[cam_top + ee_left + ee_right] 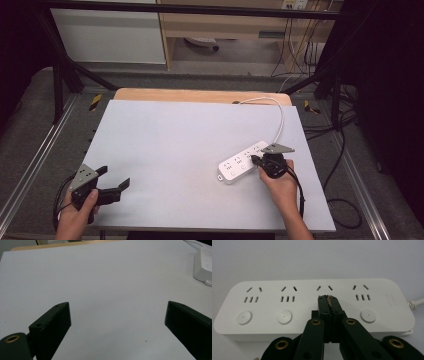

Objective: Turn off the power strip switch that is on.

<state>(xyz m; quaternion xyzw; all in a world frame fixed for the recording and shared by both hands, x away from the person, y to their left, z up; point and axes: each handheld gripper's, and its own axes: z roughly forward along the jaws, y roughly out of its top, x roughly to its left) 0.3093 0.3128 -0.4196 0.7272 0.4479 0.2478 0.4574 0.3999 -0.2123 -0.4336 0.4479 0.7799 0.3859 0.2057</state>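
Right gripper [329,299] had its two black jaws pressed together with nothing between them, tips resting over the third switch position of the white plastic four-outlet power strip [312,307] — that button hidden beneath them, so contact looked likely but could not be confirmed. Judged step: pressing that switch. To do it well, push straight down on the button's centre, light and square; the strip lay loose on the pale grey table sheet [175,145] and could skid or tip if the push came at a slant. Strip lay at an angle near the sheet's right edge, about midway along it, its white cable [280,117] curving off toward the far right corner. Its look: rounded corners, four outlet groups each with two slanted slots above three upright ones, three round white buttons [284,317] showing along the near side, faint grey lettering at the cable end. Left gripper [114,189] sat near the near left corner, held by a hand [75,215], jaws spread wide — nothing between them, well apart from the strip.
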